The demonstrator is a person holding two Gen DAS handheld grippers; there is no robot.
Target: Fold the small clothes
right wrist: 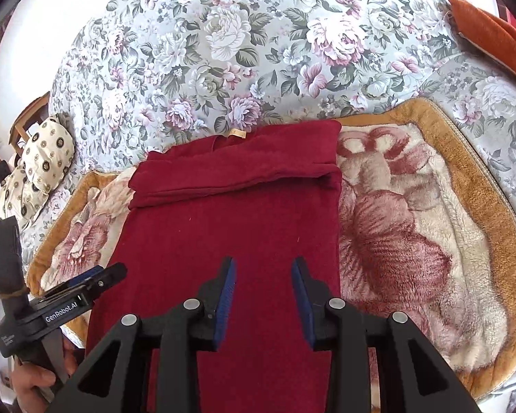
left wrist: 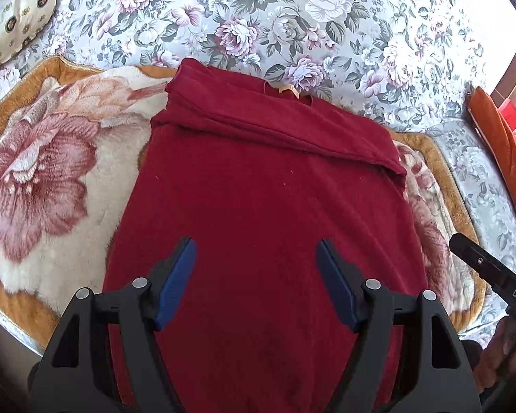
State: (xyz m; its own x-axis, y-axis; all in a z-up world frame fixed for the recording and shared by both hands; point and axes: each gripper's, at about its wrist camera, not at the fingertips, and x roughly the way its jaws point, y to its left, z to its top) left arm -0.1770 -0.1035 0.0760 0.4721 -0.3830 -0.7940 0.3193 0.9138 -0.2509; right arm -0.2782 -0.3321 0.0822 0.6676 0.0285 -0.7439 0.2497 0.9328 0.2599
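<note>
While both grippers hover, the scene reads:
Garment: dark red top [left wrist: 258,189], flat on the fleece blanket [left wrist: 34,172], sleeves folded across its far end.
Left gripper [left wrist: 256,251]: jaws wide apart, empty, above the near part.
Right gripper [right wrist: 263,268]: jaws parted, narrower gap, empty, over the near right part.

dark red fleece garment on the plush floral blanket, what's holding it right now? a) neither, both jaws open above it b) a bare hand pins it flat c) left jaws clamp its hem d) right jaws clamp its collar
a: the dark red fleece garment lies loose on the plush floral blanket, with the left gripper and right gripper both spread open above it, nothing between their jaws.
</note>
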